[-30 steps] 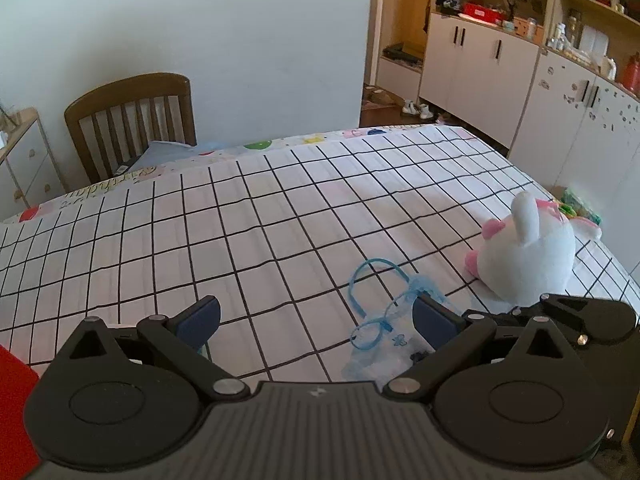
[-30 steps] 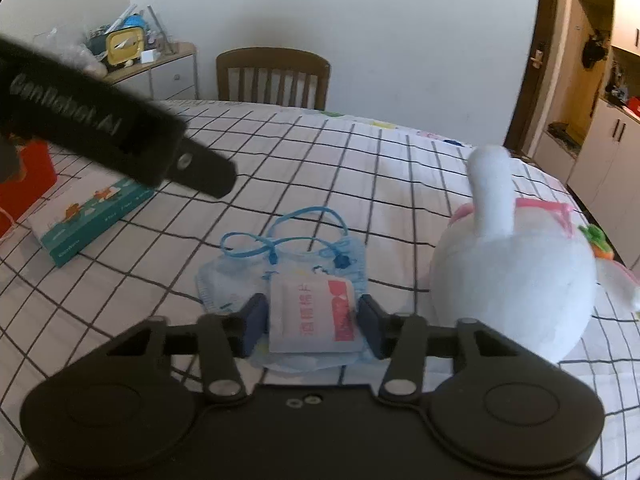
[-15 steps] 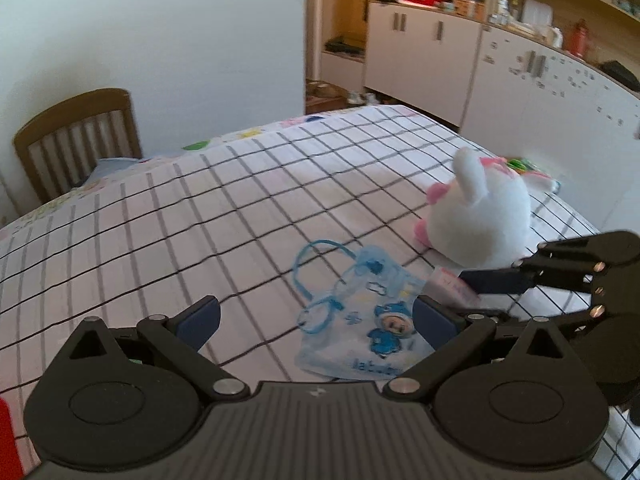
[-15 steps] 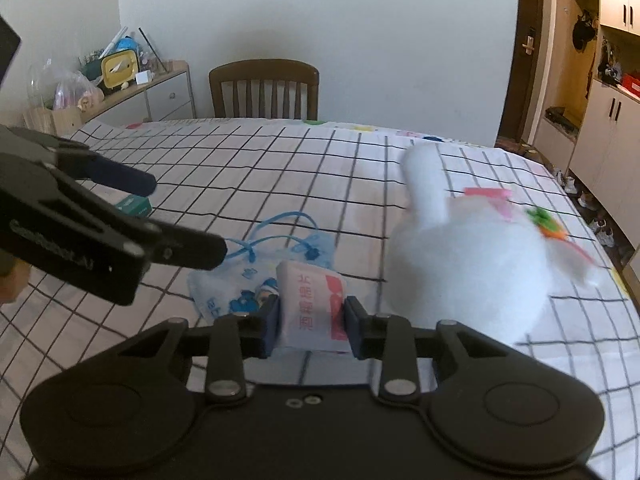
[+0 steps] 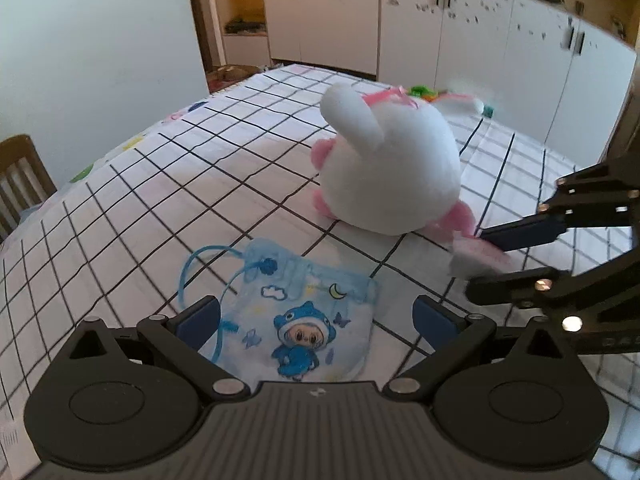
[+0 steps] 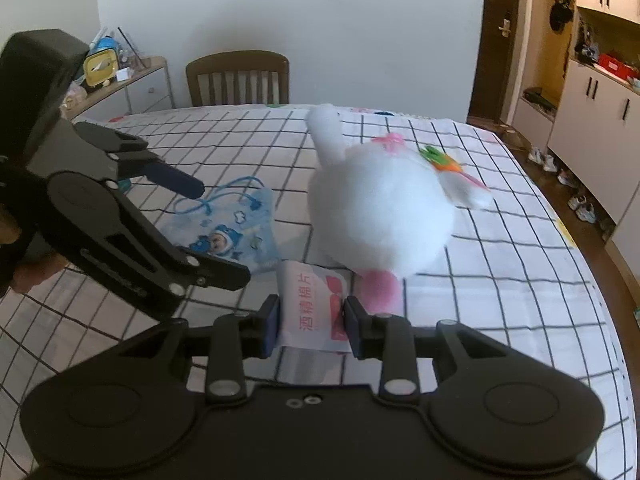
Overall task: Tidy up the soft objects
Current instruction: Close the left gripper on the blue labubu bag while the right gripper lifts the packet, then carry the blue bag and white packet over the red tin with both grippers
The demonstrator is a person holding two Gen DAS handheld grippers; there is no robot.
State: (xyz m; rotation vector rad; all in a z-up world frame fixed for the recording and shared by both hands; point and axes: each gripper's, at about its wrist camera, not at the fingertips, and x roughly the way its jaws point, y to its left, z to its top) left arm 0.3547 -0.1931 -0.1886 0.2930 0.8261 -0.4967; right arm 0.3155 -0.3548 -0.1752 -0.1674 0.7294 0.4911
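A black-gridded white cloth covers the counter (image 5: 168,184), with white cabinets (image 5: 460,28) behind. Only the right wrist view shows the wooden chair (image 6: 238,78) and cluttered dresser (image 6: 120,84). The blue drawstring pouch (image 5: 304,316) lies flat between the left gripper (image 5: 316,316)'s spread fingers, contents unseen. The right gripper (image 6: 311,322) clamps a pink-and-white wipe packet (image 6: 312,308) beside the white plush bunny (image 6: 380,208).

- One white plush rabbit (image 6: 380,208), ahead of the right jaws.
- One blue drawstring pouch (image 5: 296,320), between the left jaws.
- One wipe packet (image 6: 312,312), between the right jaws.
- One wooden chair (image 6: 238,78), far beyond.
- Two grippers: left gripper (image 5: 316,318), right gripper (image 6: 311,326).
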